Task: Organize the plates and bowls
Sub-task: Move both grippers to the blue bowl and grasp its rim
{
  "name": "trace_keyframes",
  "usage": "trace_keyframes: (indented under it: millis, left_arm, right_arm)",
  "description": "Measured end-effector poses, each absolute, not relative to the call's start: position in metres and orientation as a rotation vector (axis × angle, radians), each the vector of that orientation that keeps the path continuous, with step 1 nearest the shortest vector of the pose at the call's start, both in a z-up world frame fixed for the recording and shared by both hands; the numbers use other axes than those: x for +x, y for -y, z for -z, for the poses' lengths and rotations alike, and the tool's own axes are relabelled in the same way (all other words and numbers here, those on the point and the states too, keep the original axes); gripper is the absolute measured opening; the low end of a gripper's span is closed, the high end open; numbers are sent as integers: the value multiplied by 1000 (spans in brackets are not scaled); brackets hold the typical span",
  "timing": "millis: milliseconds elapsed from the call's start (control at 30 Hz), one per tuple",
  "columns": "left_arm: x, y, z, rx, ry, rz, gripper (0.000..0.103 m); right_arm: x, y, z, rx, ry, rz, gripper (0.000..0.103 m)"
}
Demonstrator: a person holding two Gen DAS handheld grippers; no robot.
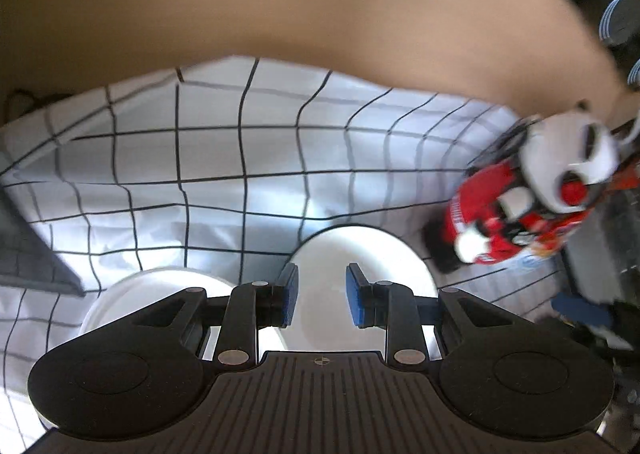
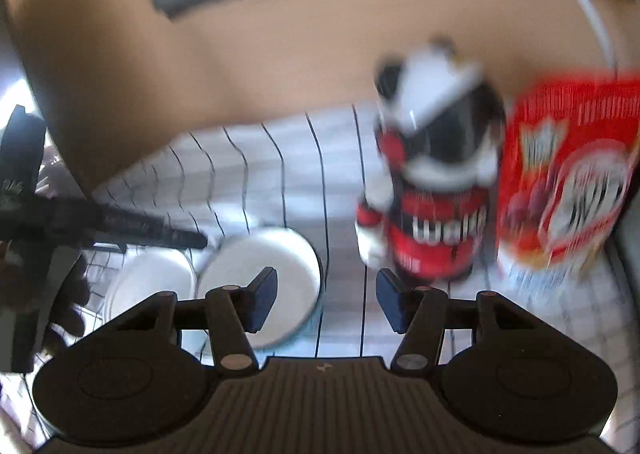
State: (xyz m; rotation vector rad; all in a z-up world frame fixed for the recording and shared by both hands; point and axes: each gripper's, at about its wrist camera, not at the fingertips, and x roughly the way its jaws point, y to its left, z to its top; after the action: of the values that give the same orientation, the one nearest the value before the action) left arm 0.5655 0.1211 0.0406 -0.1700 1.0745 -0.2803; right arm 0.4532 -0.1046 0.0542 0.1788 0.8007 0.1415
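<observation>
Both the left claw (image 1: 322,294) and the right claw (image 2: 326,300) are held part open and empty above two white dishes (image 2: 264,274) laid side by side near the surface's front edge, presumably for stacking

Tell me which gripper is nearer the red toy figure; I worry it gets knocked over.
Right. The right gripper sits just in front of the toy figure; from the left gripper, over a white dish, the figure stands well off to the side.
</observation>
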Motion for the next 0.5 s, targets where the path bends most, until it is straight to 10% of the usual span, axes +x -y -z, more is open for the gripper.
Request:
trace_keyframes:
  millis: [500]
  left_arm:
    - [593,-135,10,-139,-1183,314,28]
  right_arm:
    - [519,90,13,344,-988,-160,56]
